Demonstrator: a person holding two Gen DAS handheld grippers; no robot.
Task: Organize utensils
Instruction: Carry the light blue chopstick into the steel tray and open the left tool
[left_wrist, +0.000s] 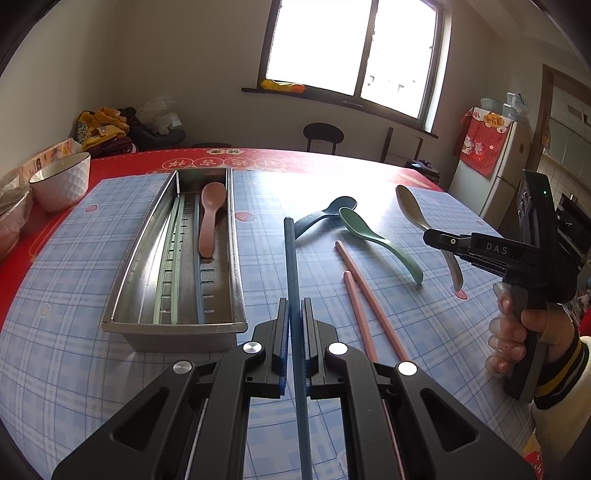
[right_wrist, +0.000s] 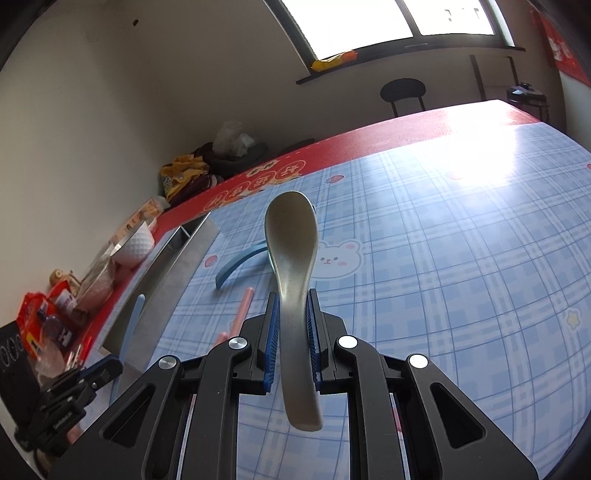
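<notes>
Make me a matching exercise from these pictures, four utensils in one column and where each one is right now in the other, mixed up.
Things:
1. blue chopstick
2. beige spoon
3. brown spoon
4. green spoon

Places:
A. lying in the metal tray
B. held in the right claw
C. loose on the tablecloth
D. held in the left claw

Pairs: 1-D, 2-B, 3-A, 4-C
</notes>
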